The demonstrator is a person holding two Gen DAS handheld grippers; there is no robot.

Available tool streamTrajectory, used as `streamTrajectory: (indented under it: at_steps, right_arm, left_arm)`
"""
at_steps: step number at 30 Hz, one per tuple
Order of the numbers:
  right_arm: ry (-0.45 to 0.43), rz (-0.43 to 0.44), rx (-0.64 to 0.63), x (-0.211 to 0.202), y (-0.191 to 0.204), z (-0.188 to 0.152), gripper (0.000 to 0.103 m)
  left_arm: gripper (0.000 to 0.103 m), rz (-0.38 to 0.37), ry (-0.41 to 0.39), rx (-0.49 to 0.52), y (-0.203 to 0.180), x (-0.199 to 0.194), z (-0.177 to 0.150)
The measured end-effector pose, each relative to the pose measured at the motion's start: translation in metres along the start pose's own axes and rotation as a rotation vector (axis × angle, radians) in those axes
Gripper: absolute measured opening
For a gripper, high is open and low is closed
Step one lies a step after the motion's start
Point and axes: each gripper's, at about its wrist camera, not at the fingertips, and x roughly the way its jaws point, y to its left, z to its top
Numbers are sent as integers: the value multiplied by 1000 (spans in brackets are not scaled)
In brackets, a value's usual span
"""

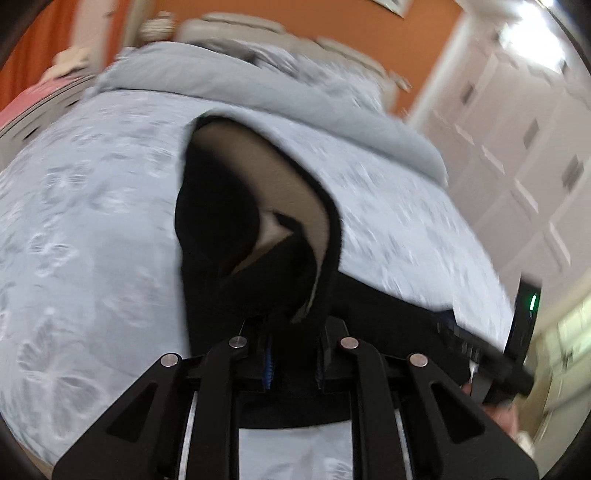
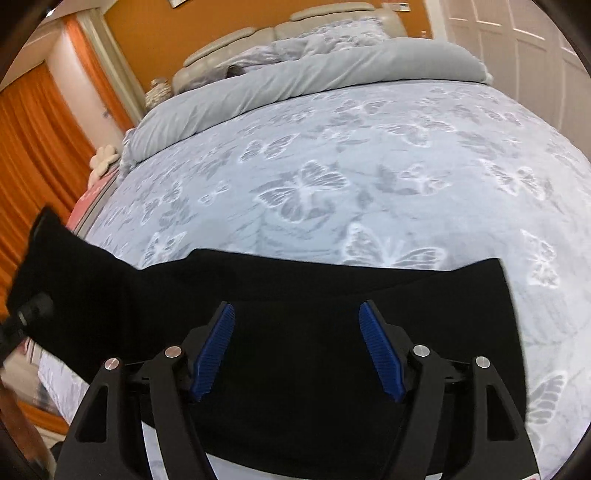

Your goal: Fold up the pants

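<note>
We are standing at a wide bed covered with a pale blue bedspread printed with white butterflies (image 2: 317, 184), and soft black pants with a pale beige lining (image 2: 303, 332) are lying across its near edge. Our left gripper (image 1: 295, 332) is pinching a raised end of the pants, its black fingers closed tight on the fabric, which is hanging open in front of it and showing the lining. Our right gripper (image 2: 297, 347) is hovering over the flat part of the pants with its blue ribbed pads (image 2: 380, 354) spread wide apart, gripping nothing. A rolled grey duvet (image 2: 295, 81) is lying across the bed near the cream padded headboard (image 2: 280, 29).
</note>
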Motion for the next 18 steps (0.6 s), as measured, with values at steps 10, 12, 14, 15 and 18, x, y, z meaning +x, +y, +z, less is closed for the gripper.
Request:
streamTrajectory:
  at_steps: [10,12,14,15,18]
  right_arm:
    - [50,139,74,-4,-21,-2,75]
    - [81,217,54,0,-5,-4,77]
    - [128,272,24,8,13,-7,77]
    - [159,289,10,15,24,-11,77]
    - [254,310,-2,42,51,-23,77]
  left_arm:
    - [83,-37,104,48,-22,37,-51]
    - [95,-22,-30,33,-12,5,-39]
    - [96,71,-164,34,4,-24,-30]
    - [96,127,-202,42,12,-31,-26]
    - [96,298,-269,32,37,-38,-18]
